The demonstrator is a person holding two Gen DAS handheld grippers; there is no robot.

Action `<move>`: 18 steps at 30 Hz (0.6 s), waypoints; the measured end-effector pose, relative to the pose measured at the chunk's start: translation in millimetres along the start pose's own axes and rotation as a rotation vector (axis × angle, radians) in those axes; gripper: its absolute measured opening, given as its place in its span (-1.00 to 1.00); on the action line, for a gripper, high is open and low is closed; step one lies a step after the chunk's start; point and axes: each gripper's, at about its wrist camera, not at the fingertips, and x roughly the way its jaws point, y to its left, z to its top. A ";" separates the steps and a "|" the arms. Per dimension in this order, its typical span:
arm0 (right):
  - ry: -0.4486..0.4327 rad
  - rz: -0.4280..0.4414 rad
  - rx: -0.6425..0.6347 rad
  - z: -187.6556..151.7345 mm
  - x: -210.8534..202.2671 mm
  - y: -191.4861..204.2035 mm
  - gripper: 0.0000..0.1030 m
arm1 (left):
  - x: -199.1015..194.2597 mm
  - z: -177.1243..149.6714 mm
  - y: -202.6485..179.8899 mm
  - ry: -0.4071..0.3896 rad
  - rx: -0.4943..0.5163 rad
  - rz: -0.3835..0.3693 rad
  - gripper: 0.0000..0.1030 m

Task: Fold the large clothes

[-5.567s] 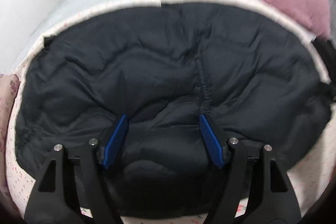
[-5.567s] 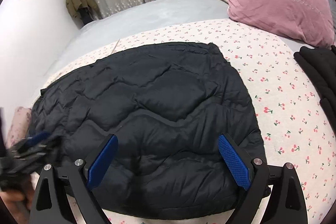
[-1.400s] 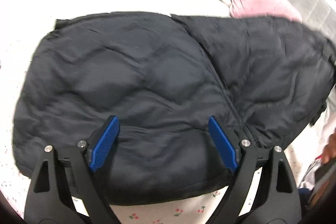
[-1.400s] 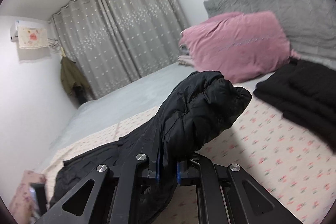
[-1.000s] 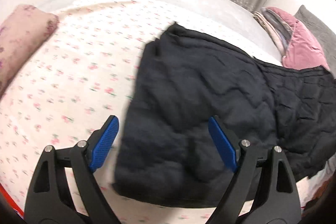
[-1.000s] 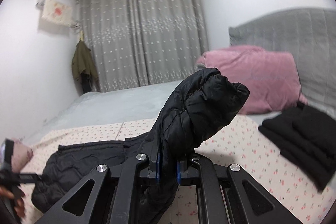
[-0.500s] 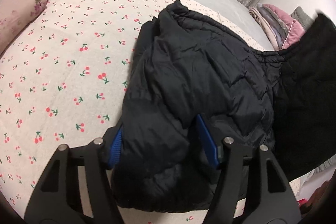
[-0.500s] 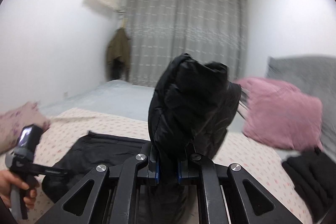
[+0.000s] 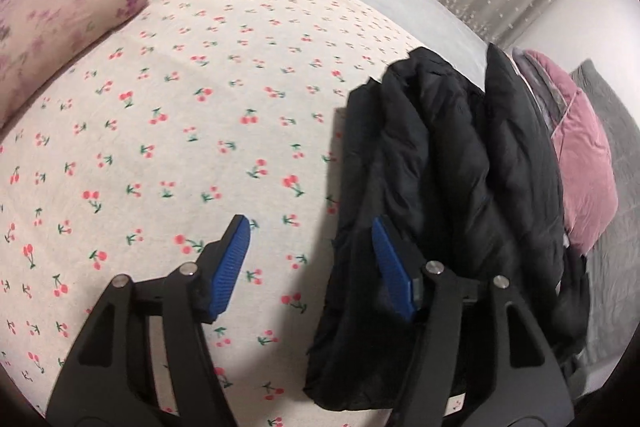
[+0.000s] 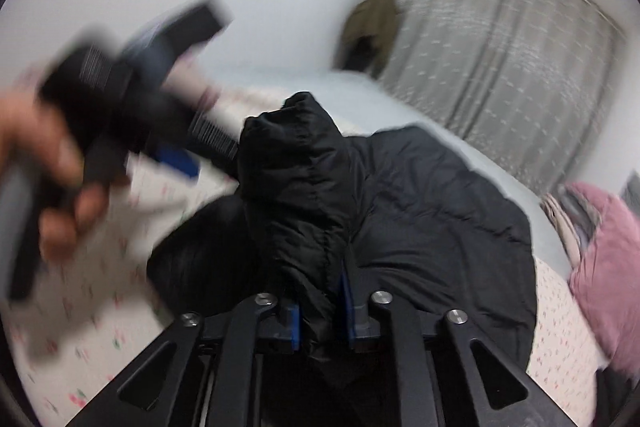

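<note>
A black quilted down jacket (image 9: 452, 167) hangs bunched at the right of the left wrist view, over the cherry-print bed sheet (image 9: 168, 131). My left gripper (image 9: 312, 255) is open, its right finger against the jacket's edge, nothing between the pads. My right gripper (image 10: 320, 311) is shut on a fold of the jacket (image 10: 420, 211) and holds it up. The left gripper with the person's hand shows blurred at the left of the right wrist view (image 10: 132, 107).
A pink floral pillow (image 9: 52, 23) lies at the far left. A pink velvet pillow (image 9: 584, 163) and grey headboard sit at the right. Grey dotted curtains (image 10: 504, 27) and a hanging olive coat (image 10: 372, 23) stand behind the bed.
My left gripper has let go of the jacket and opened, moving left over bare sheet. My right gripper has swung down and left with the jacket still clamped.
</note>
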 end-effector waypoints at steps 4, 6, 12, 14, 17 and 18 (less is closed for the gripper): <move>0.056 0.088 -0.047 -6.6 0.5 12.0 0.26 | -5.1 2.6 8.0 0.008 -0.046 -0.052 0.26; 0.063 0.127 -0.047 -6.5 -7.6 13.2 0.32 | -12.9 3.1 6.6 -0.013 -0.059 -0.091 0.26; -0.002 0.291 0.165 -4.4 -56.7 -45.7 0.33 | -34.7 -1.1 -22.2 -0.069 0.009 -0.181 0.30; -0.022 0.305 0.259 -6.1 -64.3 -73.5 0.33 | -42.1 -4.2 -37.0 -0.093 0.050 -0.196 0.31; -0.026 0.263 0.402 -16.9 -66.7 -117.2 0.32 | -54.0 -9.4 -61.0 -0.146 0.119 -0.198 0.34; -0.012 0.249 0.443 -19.7 -63.4 -129.4 0.32 | -55.3 -11.7 -71.4 -0.158 0.150 -0.188 0.37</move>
